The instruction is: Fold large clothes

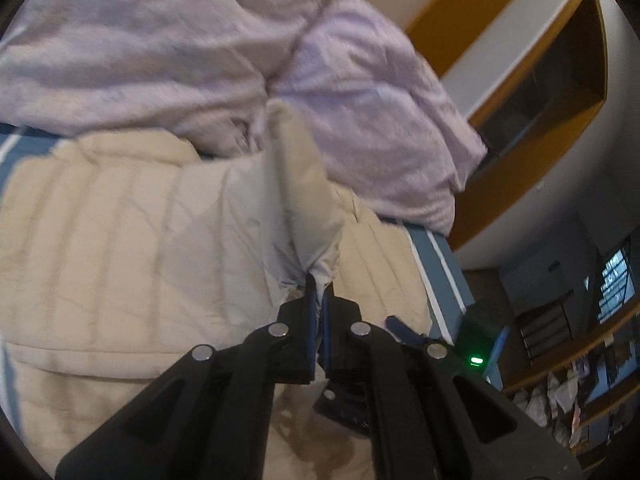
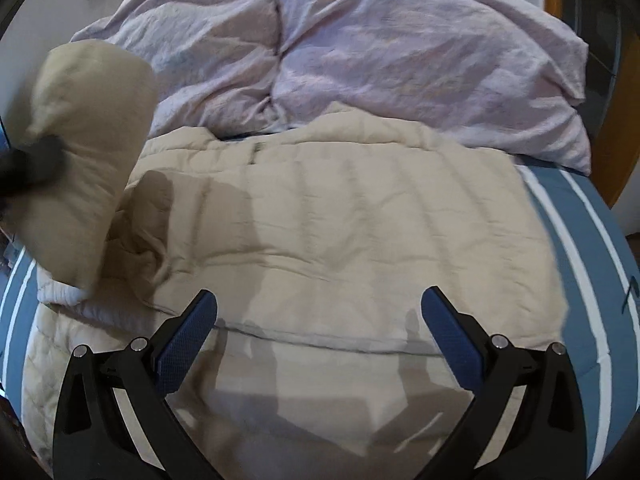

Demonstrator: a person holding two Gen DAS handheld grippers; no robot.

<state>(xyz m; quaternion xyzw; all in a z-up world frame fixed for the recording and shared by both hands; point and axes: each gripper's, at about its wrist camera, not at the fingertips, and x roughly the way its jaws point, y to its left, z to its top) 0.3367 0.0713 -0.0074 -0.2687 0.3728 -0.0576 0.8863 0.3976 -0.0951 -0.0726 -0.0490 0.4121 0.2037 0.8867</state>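
On the bed (image 2: 576,216), a beige quilted jacket (image 2: 340,216) lies spread before a lilac duvet (image 2: 400,52). Left tongs (image 1: 319,286) pinch a sleeve (image 1: 298,184), raised off the jacket at left. Right tongs (image 2: 320,312) hover wide apart, angled down over the hem.

The crumpled lilac duvet (image 2: 400,48) blocks the bed's far edge. The beige quilted jacket (image 2: 340,220) covers the bed's centre. Its raised sleeve (image 2: 88,152) obstructs the left side. Bare striped sheet (image 2: 580,248) remains along the right edge.
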